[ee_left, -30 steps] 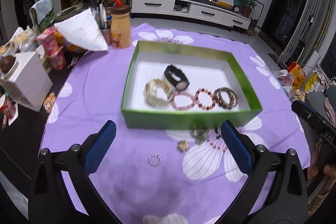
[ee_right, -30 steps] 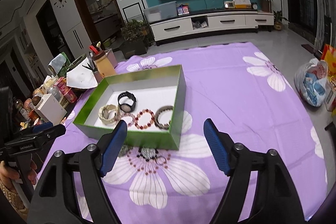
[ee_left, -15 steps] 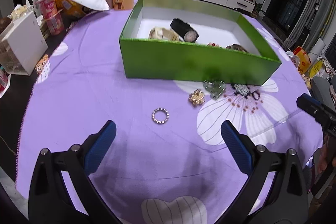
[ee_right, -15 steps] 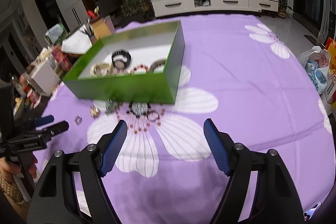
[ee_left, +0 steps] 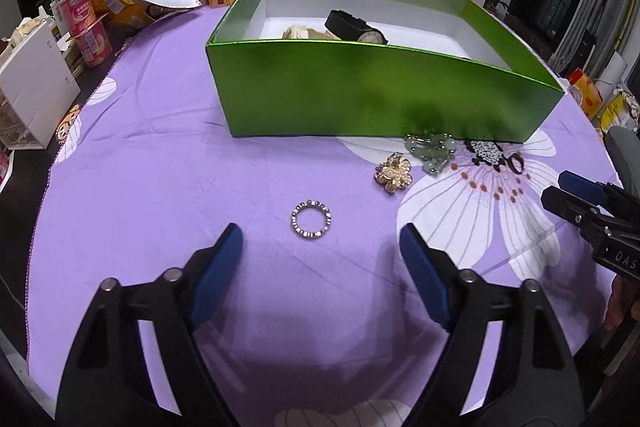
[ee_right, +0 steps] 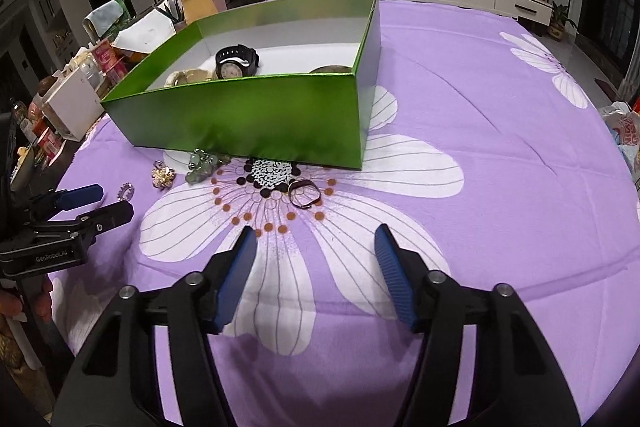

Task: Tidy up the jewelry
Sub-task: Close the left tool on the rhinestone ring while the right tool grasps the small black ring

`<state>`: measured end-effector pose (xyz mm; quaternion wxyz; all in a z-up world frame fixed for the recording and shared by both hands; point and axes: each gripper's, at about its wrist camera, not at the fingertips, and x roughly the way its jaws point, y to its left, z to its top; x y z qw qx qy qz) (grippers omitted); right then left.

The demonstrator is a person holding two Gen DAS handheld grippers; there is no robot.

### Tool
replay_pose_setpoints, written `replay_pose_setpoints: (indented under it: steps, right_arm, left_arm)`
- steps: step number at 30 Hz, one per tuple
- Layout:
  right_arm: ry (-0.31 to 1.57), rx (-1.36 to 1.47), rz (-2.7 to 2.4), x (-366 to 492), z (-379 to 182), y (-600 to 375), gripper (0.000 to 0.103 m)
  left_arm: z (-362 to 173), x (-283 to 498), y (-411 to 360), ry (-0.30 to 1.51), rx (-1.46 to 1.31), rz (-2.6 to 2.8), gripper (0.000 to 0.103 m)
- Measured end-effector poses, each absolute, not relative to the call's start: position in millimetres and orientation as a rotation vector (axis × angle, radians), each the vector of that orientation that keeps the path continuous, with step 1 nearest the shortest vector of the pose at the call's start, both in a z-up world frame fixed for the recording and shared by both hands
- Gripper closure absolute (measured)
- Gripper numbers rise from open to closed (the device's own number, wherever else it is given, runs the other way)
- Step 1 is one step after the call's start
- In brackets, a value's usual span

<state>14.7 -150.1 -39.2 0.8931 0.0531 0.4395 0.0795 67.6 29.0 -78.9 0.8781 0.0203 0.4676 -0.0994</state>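
**Both grippers drop to the cloth and start to close on loose rings**

A second ago both views looked down into the shiny green cardboard box (ee_left: 360, 95) from above; now they sit low, level with its near wall, so both hands have come down to the purple flowered tablecloth (ee_left: 168, 179); the left gripper (ee_left: 320, 247) has its jaws released but closing, with the small beaded silver ring (ee_left: 311, 219) lying just ahead of the gap, not yet between the pads; the right gripper (ee_right: 316, 247) is likewise narrowing with nothing gripped, the dark metal ring (ee_right: 304, 193) a little beyond its tips; further ahead of the left jaws, to the right, lie a gold flower brooch (ee_left: 393, 172) and a pale green bead cluster (ee_left: 433, 151), against the box; a black wristwatch (ee_left: 356, 27) already rests inside; I judge the sorting part done, two ring pickups imminent.
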Motion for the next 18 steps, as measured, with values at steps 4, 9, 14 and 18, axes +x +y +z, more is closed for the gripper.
replay_pose_setpoints:
  steps: [4, 9, 14, 18]
  right_arm:
    - [0.916, 0.085, 0.166, 22, -41, -147, 0.049]
    - [0.923, 0.061, 0.175, 32, -44, -142, 0.055]
    - [0.928, 0.027, 0.177, 41, -47, -132, 0.056]
    - [0.925, -0.013, 0.172, 47, -47, -126, 0.065]
  left_arm:
    - [-84, 70, 28, 0.975, 0.059, -0.200, 0.033]
    - [-86, 70, 22, 0.955, 0.108, -0.203, 0.038]
    - [-84, 69, 16, 0.944, 0.121, -0.237, 0.058]
    - [-83, 69, 17, 0.933, 0.113, -0.243, 0.070]
